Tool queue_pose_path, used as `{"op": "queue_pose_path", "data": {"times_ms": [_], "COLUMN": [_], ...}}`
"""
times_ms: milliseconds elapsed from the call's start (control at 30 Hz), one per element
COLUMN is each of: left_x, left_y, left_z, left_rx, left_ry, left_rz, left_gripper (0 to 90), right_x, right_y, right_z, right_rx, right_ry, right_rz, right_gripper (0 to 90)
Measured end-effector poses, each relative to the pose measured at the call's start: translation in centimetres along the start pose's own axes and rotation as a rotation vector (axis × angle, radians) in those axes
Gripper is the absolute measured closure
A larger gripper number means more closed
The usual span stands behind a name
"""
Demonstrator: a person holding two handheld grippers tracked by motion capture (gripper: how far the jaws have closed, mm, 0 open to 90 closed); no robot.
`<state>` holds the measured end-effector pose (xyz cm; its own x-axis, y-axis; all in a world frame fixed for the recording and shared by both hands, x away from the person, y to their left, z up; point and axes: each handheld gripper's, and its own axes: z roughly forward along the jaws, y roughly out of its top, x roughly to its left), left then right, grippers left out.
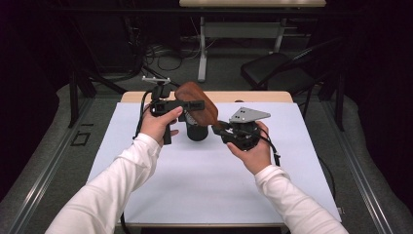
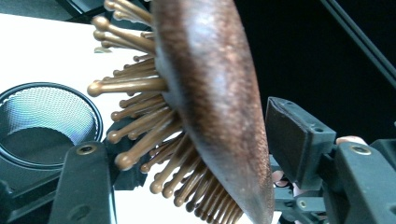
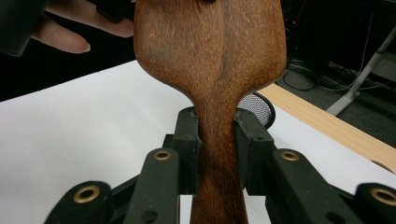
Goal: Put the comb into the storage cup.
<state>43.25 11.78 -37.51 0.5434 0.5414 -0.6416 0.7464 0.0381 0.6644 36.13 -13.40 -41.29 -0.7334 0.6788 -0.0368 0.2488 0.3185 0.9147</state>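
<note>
A brown wooden hairbrush [image 1: 197, 100] is held in the air above the white table mat [image 1: 209, 180], back up and wooden bristles [image 2: 140, 126] down. My right gripper [image 1: 220, 128] is shut on its handle [image 3: 218, 154], with both pads pressed to the wood. My left gripper [image 1: 196, 105] straddles the brush head [image 2: 210, 93]. Its right pad [image 2: 294, 140] stands a narrow gap off the smooth back, and its left jaw sits by the bristle tips, so it reads as open. A black mesh cup [image 1: 197, 131] stands on the mat right under the brush.
The mesh cup's open mouth [image 2: 42, 121] lies just below and beside the bristles. The mat has bare room in front and to both sides. A wooden table edge [image 1: 272, 96] runs behind it, with a dark chair [image 1: 277, 68] and floor cables beyond.
</note>
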Motion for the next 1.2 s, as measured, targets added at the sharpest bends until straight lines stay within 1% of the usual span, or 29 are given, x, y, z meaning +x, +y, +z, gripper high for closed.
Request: {"op": "queue_pose_path", "data": {"times_ms": [233,333,400,567,633,733,833,933,1033,1200], "left_x": [-0.4,-0.6,-0.7,-0.7,-0.7,-0.7,-0.7,-0.5,-0.4,-0.4], "left_y": [0.3,0.4,0.4,0.6,0.6,0.6,0.6,0.8,0.7,0.7], "left_z": [-0.4,-0.6,-0.7,-0.7,-0.6,-0.5,-0.4,-0.4,-0.2,-0.2], "left_rx": [0.0,-0.005,-0.004,-0.003,0.002,0.01,0.023,0.041,0.044,0.049], "left_ry": [-0.016,-0.024,-0.027,-0.049,-0.053,-0.052,-0.056,-0.059,-0.049,-0.039], "left_rz": [0.01,-0.011,-0.008,-0.039,-0.043,-0.037,-0.046,-0.063,-0.088,-0.107], "left_gripper": [40.6,43.2,43.9,45.5,46.2,46.9,47.6,48.0,48.2,48.8], "right_x": [0.0,0.1,0.2,0.2,0.1,0.2,0.1,0.1,0.1,0.0], "right_y": [-0.1,-0.3,-0.3,-0.3,-0.4,-0.6,-0.8,-0.9,-1.0,-1.2], "right_z": [0.3,0.5,0.5,0.4,0.4,0.4,0.5,0.6,0.7,0.8], "right_rx": [0.009,0.011,0.015,0.012,0.012,0.016,0.017,0.016,0.016,0.017], "right_ry": [0.0,0.001,0.002,0.001,0.0,0.0,0.002,0.005,0.007,0.016], "right_rz": [0.0,0.001,0.0,0.002,0.005,0.008,0.013,0.011,0.02,0.04], "right_gripper": [72.1,72.1,72.1,72.1,72.1,72.1,72.1,72.1,72.1,72.0]}}
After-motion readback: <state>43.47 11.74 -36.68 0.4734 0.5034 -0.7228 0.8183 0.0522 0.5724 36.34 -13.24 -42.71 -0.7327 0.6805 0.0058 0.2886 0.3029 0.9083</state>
